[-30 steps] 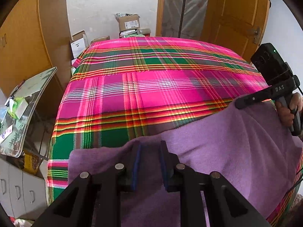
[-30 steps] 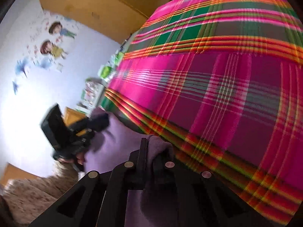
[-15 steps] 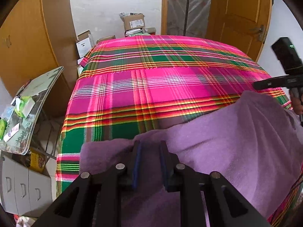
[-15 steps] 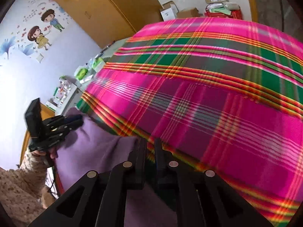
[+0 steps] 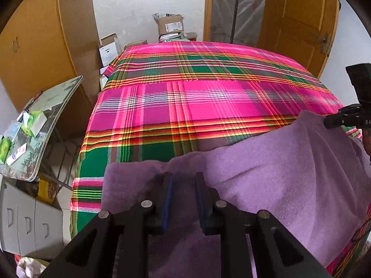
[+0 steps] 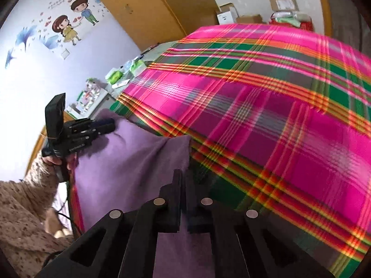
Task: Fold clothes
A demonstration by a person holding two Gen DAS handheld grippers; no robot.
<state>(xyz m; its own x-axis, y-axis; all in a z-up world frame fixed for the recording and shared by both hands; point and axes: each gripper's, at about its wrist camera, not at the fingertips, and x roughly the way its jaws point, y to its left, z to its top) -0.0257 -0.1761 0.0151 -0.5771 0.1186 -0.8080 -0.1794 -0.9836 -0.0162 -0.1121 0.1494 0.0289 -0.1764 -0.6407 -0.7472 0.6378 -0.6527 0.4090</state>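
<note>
Purple cloth (image 6: 129, 162) on plaid bedspread (image 6: 266, 115)

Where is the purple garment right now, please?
The purple garment lies at the near edge of the plaid bedspread, low in both wrist views.

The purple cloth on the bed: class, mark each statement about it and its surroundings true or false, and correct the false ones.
1. The left tongs grip the purple cloth. True.
2. The right tongs stand wide open. False: they are shut on the cloth's edge.
3. The bed cover is plain white. False: it is pink, green and orange plaid.
4. Cardboard boxes stand beyond the bed. True.
</note>
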